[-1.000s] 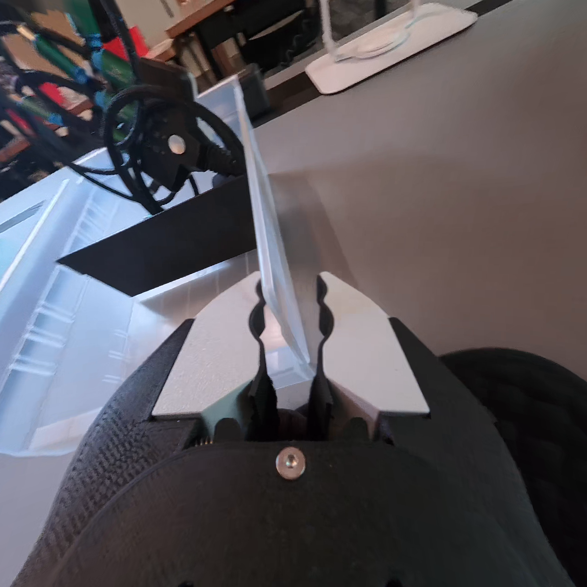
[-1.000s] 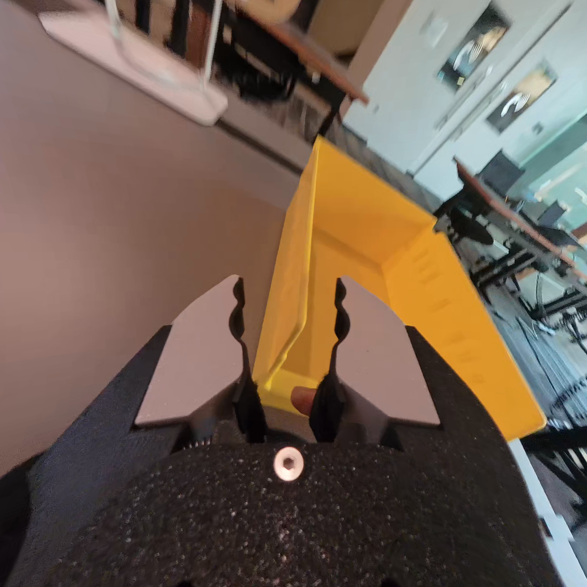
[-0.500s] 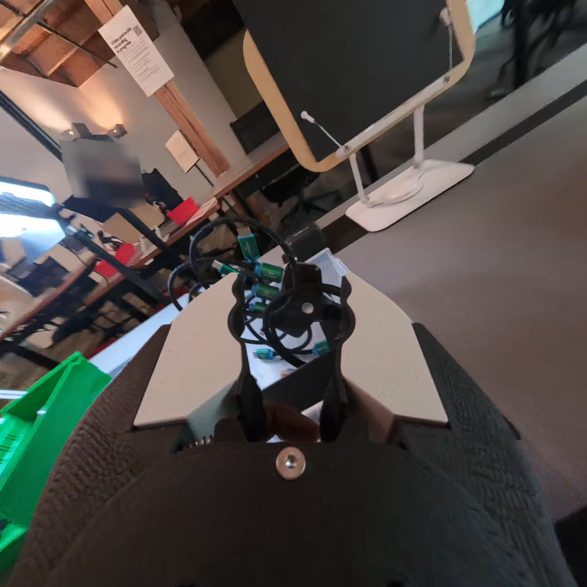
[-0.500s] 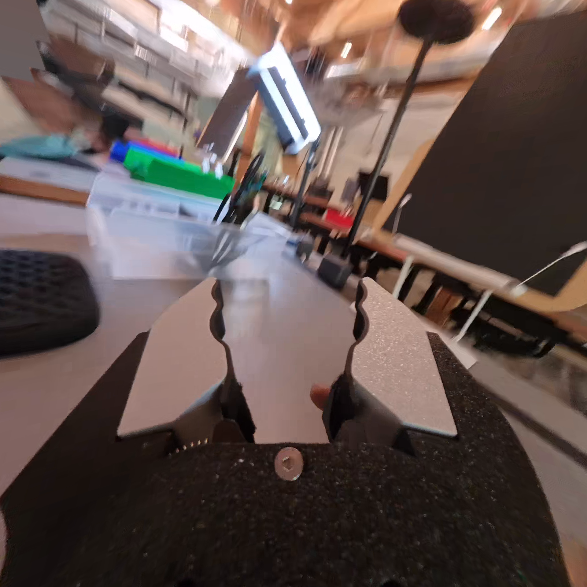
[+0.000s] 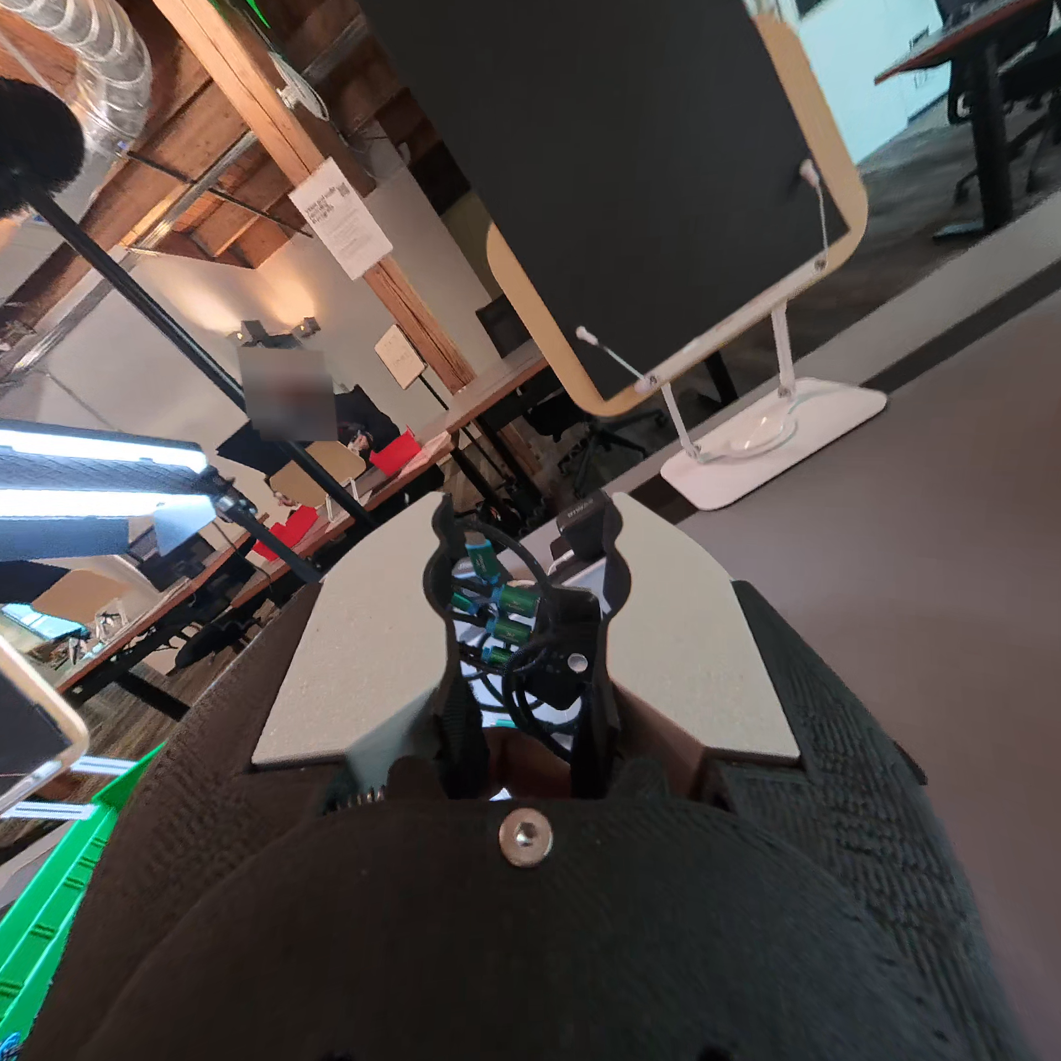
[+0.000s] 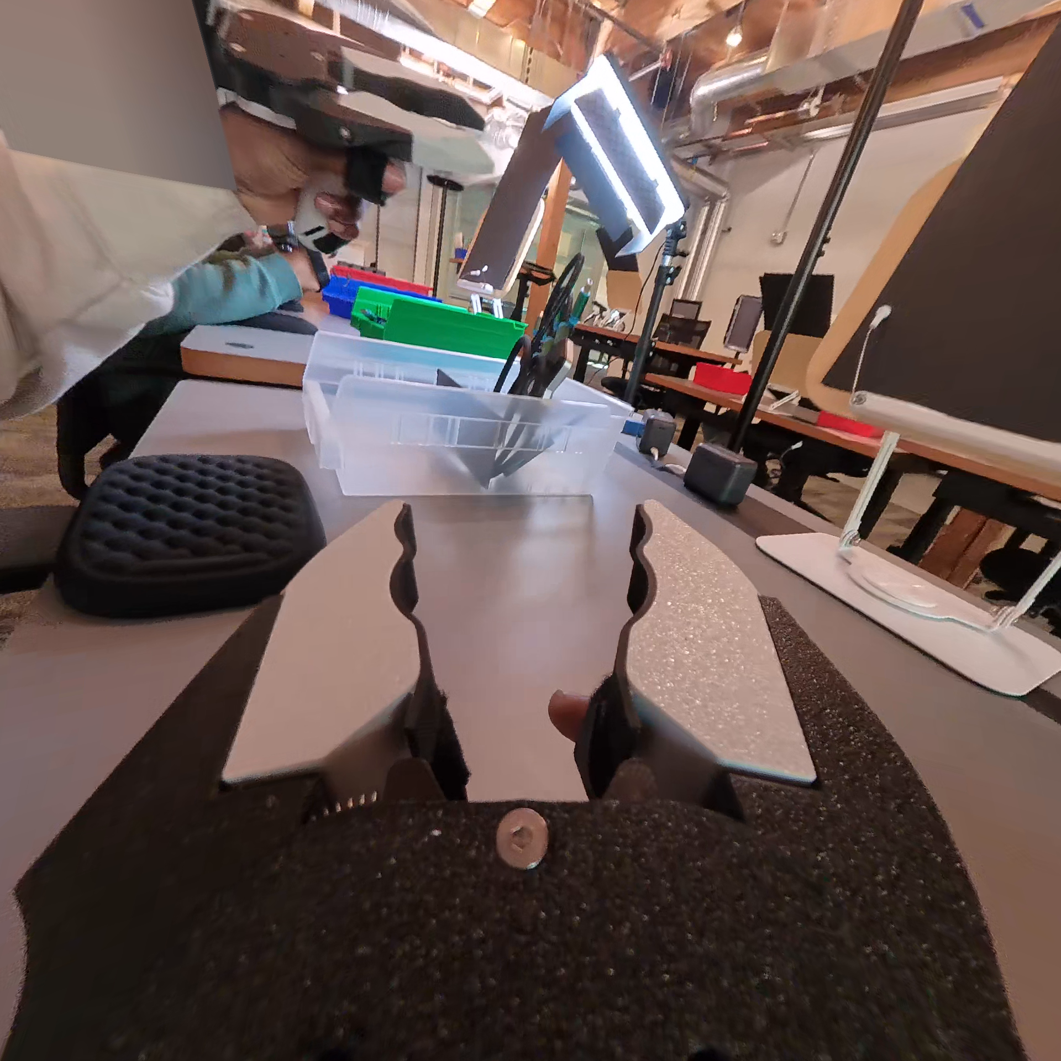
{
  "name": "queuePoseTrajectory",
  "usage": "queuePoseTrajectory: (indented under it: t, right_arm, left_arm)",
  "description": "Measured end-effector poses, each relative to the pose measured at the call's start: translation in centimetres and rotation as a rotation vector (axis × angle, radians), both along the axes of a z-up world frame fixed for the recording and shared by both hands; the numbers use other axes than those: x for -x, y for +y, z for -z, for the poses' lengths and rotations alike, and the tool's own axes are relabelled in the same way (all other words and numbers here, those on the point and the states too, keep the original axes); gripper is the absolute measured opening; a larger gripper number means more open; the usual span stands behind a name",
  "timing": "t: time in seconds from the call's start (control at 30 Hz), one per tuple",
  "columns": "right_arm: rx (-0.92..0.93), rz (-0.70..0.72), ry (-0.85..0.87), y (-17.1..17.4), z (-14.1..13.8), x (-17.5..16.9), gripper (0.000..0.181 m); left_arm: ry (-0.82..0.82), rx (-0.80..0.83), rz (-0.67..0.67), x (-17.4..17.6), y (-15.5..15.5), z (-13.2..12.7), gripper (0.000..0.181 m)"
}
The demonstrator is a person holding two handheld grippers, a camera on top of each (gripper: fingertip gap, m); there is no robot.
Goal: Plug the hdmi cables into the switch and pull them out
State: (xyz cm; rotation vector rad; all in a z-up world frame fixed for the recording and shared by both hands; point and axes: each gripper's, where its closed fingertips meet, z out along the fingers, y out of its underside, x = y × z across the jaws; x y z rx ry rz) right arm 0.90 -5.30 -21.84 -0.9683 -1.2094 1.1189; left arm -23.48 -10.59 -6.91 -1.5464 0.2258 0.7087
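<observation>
Clear bin (image 6: pixel 459 453) near the table's far edge holds cables (image 5: pixel 505 608) and switch (image 5: pixel 565 649); nothing plugged yet. Left gripper (image 5: pixel 525 551) and right gripper (image 6: pixel 519 551) both spread, empty. Next we lift the switch out.

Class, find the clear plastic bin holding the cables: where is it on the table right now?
In the right wrist view the clear plastic bin sits mid-table, ahead of the open right claw, with the black padded cushion to its left and green bins behind it.

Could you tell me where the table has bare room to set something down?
Bare table lies between the black pad, the clear bin and the white stand base. The bin itself is crowded with cables.
</observation>
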Motion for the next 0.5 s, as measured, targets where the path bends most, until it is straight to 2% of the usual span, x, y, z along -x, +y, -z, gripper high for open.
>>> queuePoseTrajectory:
  t: [0.1, 0.27, 0.37, 0.5]
  right_arm:
    - [-0.019, 0.011, 0.058, -0.5, -1.7, -0.4, 0.069]
    - [-0.061, 0.024, 0.117, -2.1, -3.9, -1.0, 0.066]
    - [-0.112, 0.021, 0.101, -3.3, -4.0, -0.9, 0.064]
    - [-0.193, 0.003, 0.046, -4.3, -3.2, -0.2, 0.065]
  left_arm:
    - [-0.007, -0.071, 0.038, -2.7, -2.4, -1.9, 0.049]
    - [0.005, -0.171, 0.067, -7.9, -7.7, -1.9, 0.046]
    - [0.003, -0.213, 0.042, -9.0, -10.9, -1.8, 0.043]
    - [-0.040, -0.194, 0.046, -8.8, -13.3, -1.3, 0.042]
